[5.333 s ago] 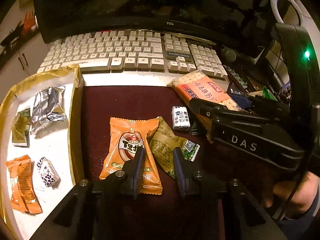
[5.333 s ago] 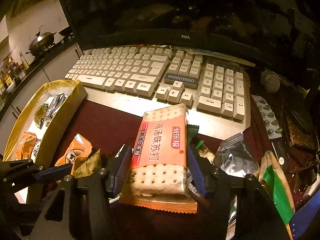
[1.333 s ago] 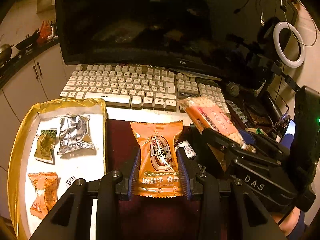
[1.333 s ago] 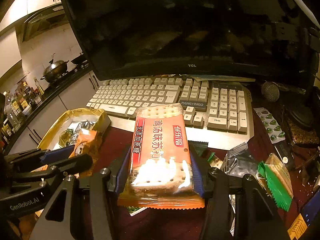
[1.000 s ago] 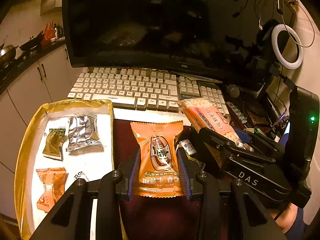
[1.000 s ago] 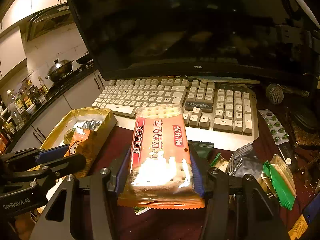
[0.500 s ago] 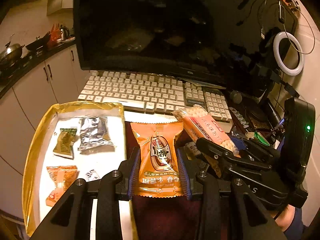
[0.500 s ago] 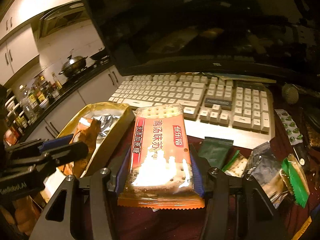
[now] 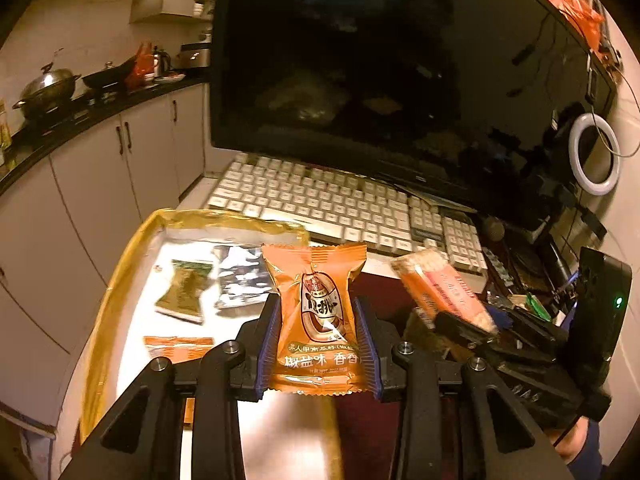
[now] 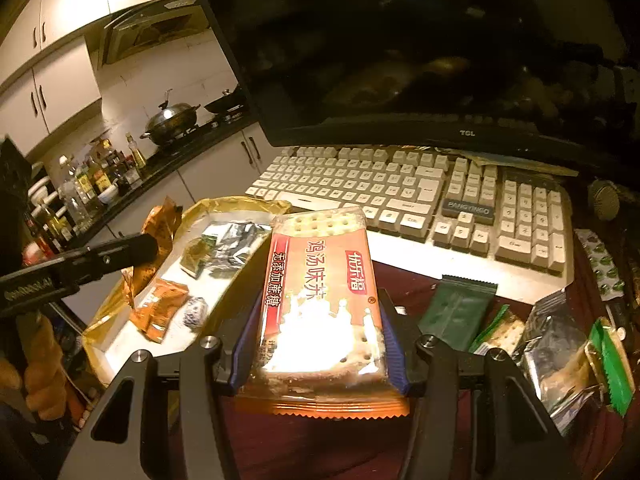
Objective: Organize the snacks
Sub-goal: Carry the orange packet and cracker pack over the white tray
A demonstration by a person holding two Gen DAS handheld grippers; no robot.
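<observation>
My left gripper [image 9: 318, 344] is shut on an orange snack packet [image 9: 316, 316], held in the air over the right edge of the gold-rimmed tray [image 9: 120, 276]. My right gripper [image 10: 318, 340] is shut on a long cracker pack [image 10: 320, 296] with red lettering, lifted above the dark red mat. In the right wrist view the left gripper [image 10: 136, 248] and its orange packet [image 10: 158, 240] hang over the gold tray [image 10: 100, 320]. The tray holds a green packet [image 9: 182, 292], a silver packet [image 9: 240, 280], an orange packet [image 9: 176, 346] and a small blue-white candy [image 10: 194, 312].
A white keyboard [image 10: 400, 196] and a dark monitor [image 10: 420, 60] stand behind the mat. Loose snacks lie at the right: a dark green packet [image 10: 456, 312], a silver packet [image 10: 556, 340], a green-edged pack [image 10: 612, 368]. Kitchen cabinets [image 9: 80, 184] lie left beyond the desk.
My left gripper has carried the orange packet left and a little up, over the tray's right edge. My right gripper, with the cracker pack, has turned left toward the tray.
</observation>
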